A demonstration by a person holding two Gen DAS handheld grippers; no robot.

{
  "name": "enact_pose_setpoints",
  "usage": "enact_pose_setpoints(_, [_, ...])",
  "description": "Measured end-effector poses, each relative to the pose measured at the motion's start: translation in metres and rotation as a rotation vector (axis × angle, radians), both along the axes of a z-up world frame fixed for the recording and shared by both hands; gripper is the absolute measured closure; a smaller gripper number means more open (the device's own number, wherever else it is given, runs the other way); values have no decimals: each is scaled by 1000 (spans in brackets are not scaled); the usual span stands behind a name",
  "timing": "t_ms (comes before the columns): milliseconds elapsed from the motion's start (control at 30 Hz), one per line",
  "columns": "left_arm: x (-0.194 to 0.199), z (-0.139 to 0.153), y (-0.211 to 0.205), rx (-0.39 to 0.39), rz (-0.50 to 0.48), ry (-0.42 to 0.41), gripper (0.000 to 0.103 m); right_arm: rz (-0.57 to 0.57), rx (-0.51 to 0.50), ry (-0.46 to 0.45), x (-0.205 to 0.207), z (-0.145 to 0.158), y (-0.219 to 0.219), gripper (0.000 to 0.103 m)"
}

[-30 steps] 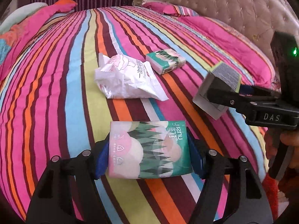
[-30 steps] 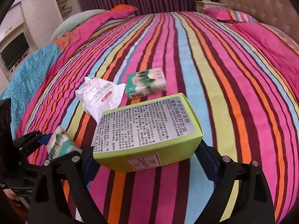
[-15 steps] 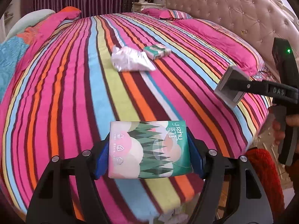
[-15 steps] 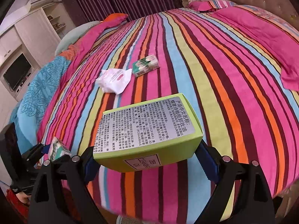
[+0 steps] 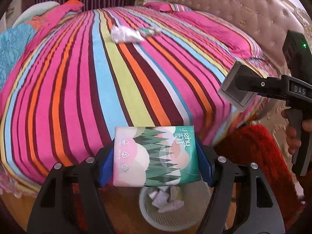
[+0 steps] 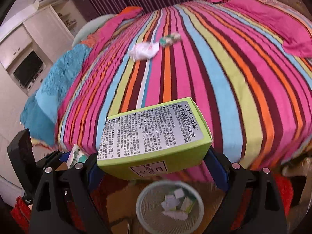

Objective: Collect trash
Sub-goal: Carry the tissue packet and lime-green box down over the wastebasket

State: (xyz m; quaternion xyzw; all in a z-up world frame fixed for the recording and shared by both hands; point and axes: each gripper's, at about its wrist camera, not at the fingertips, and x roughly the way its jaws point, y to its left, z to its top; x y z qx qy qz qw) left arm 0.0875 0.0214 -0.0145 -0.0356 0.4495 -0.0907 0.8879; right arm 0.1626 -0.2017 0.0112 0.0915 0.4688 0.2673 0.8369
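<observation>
- Left hand-held gripper (image 5: 156,167) grasps the tissue pack (image 5: 156,156); right hand-held gripper (image 6: 156,161) clamps the green carton (image 6: 154,136) — both now hang past the bed's foot, where a second ago they were over the stripes.
- Wastebasket (image 6: 144,220) has come into view just below both loads; it already holds crumpled paper (image 6: 173,204) — dropping looks next.
- Far up the bed (image 5: 126,78), a white wrapper (image 5: 124,35) and a second tissue pack (image 6: 169,39) remain to collect.
</observation>
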Motion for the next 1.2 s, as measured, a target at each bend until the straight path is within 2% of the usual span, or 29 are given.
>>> enact_pose_setpoints(233, [-34,-38,-14,-15,11,111,34,-13,-62,110,-37,-39,4,18])
enact_pose_setpoints(467, [-38,-64,-28,5,5,204,34,-23,-108,256,-56,-79,11,18])
enact_pose_setpoints(567, [-39,-72,-33,0,-9,244,34,-22,-108,327,-58,-95,14,18])
enact_pose_setpoints(700, [-35,-67,-40,20,-27,297,34,-46,-112,412,-55,-112,11,18])
enact_pose_setpoints(900, [-29,-78,-41,36,-18,412,34,-57,-129,544,-51,-140,13,18])
enact_pose_setpoints(1033, [-26,-97,-41,49,-9,482,34,-68,-151,609,-48,-157,22,18])
enact_pose_setpoints(1200, [-20,-124,-37,19,20,584,34,-102,-155,698,-46,-180,21,18])
